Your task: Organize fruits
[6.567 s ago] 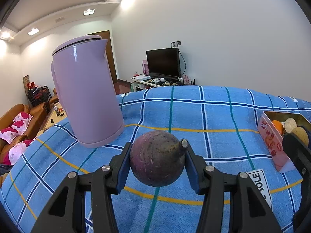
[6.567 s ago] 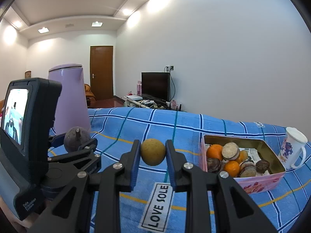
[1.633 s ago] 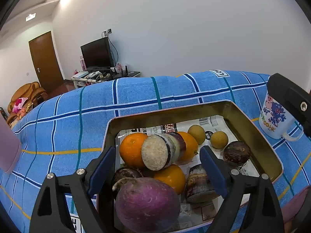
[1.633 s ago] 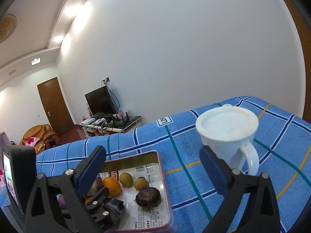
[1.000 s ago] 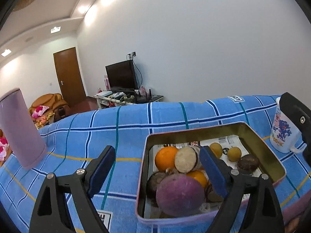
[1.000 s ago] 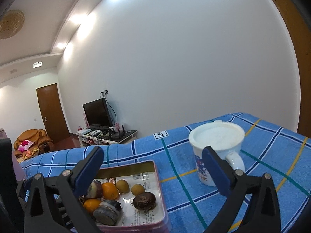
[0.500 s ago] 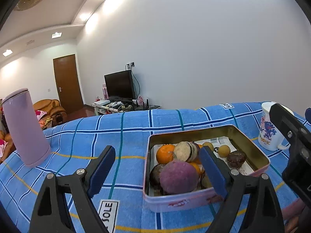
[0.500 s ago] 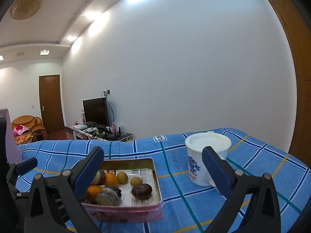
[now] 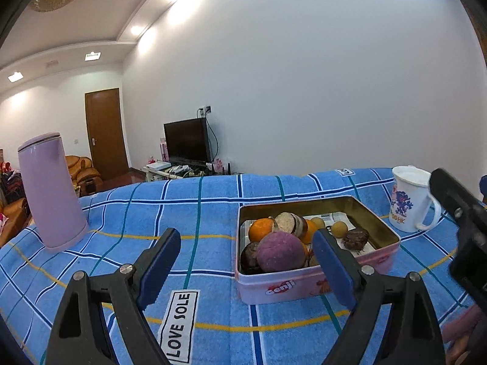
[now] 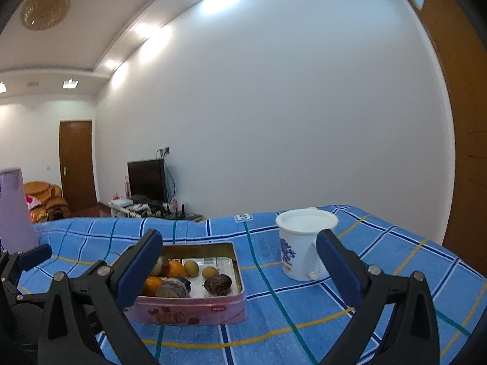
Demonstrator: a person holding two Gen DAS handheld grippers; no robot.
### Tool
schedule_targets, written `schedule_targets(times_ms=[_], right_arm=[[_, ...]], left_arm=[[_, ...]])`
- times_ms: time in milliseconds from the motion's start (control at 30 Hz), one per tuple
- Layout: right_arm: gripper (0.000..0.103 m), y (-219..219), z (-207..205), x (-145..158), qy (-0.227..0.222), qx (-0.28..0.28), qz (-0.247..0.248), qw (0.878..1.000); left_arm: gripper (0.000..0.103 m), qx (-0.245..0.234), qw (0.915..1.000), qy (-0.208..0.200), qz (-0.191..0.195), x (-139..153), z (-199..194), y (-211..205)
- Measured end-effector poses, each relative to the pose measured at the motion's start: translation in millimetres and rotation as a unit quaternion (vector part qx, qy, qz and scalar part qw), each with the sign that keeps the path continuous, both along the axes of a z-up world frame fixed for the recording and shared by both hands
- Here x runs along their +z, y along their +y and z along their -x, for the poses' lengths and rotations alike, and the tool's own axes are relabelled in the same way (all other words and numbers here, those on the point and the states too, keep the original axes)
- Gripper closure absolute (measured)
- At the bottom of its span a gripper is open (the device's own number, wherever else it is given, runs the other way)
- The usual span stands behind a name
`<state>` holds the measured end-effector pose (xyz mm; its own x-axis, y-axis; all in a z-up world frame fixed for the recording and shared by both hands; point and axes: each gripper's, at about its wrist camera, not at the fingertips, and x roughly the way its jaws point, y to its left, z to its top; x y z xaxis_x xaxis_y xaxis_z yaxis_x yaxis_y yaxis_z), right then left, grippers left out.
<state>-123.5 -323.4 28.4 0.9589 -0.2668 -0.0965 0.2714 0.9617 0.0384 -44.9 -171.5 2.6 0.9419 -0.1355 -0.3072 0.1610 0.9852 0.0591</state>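
1. Blue plaid cloth covering the surface, white wall and a dark television standing behind.
2. Left claw hovering above the cloth, spread wide, gripping nothing.
3. Right claw likewise gaping wide and empty, hanging over the cloth.
4. Pink tin sitting on the cloth just ahead of the left claw, holding the fruits.
5. Purple fruit lying at the tin's near end, touching an orange behind.
6. White mug standing near the tin, on its right.
7. Lilac kettle standing upright, well apart on the far left.
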Motion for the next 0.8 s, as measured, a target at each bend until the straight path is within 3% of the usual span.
schedule_targets(times_ms=[267, 800], right_arm=[[0.000, 6.0, 30.1, 2.2, -0.044, -0.006, 0.003, 0.999], [0.000, 8.9, 31.6, 1.6, -0.044, -0.010, 0.012, 0.999]], left_arm=[[0.013, -0.006, 0.9999, -0.014, 0.001, 0.3, 14.0, 4.1], [0.013, -0.006, 0.9998, -0.018, 0.002, 0.6, 19.0, 4.5]])
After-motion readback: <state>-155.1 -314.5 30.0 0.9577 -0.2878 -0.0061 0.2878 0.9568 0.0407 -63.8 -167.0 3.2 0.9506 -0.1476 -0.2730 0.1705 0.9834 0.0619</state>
